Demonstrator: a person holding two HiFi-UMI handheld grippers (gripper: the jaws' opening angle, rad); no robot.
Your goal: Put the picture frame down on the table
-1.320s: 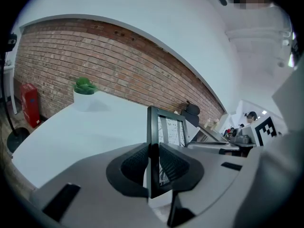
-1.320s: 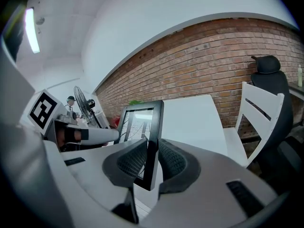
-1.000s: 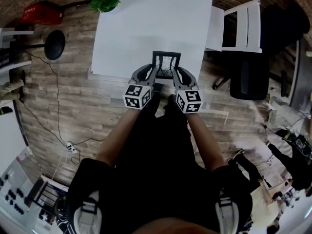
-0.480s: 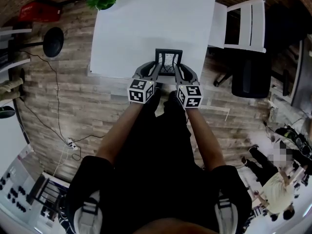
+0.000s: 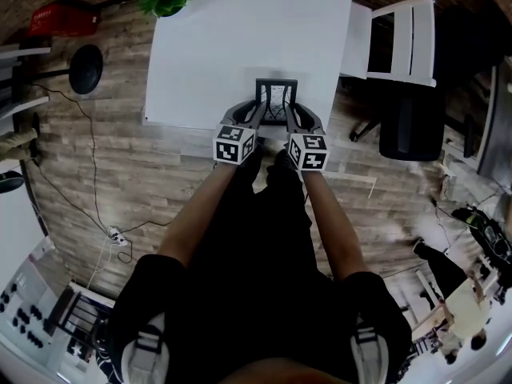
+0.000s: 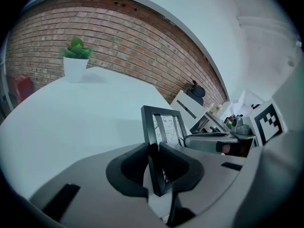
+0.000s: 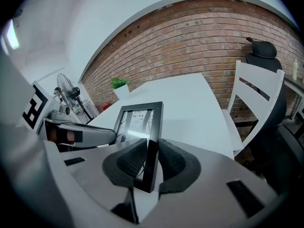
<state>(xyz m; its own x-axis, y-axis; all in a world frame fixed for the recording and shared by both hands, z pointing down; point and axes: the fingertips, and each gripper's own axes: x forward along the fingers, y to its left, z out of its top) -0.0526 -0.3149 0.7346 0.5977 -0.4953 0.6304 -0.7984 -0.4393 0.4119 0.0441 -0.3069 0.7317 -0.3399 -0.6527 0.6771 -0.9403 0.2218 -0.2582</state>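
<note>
White surface point(image 5: 240, 46) below. Head view: the black rectangular picture frame point(image 5: 276, 94) has sunk lower over the near edge, upright. Left gripper view: left claw point(image 6: 154, 158) clamps its side rail. Right gripper view: right claw point(image 7: 151, 158) grips the opposite rail, jaws just easing wider. Touchdown looks close.

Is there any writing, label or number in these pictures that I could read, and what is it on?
No text can be read in any view.
Marker cubes: only black-and-white square patterns, no letters or numbers.
Frame: its picture shows dark lines, with no words to make out.
Red box on the floor: too small to tell whether it has any print.
</note>
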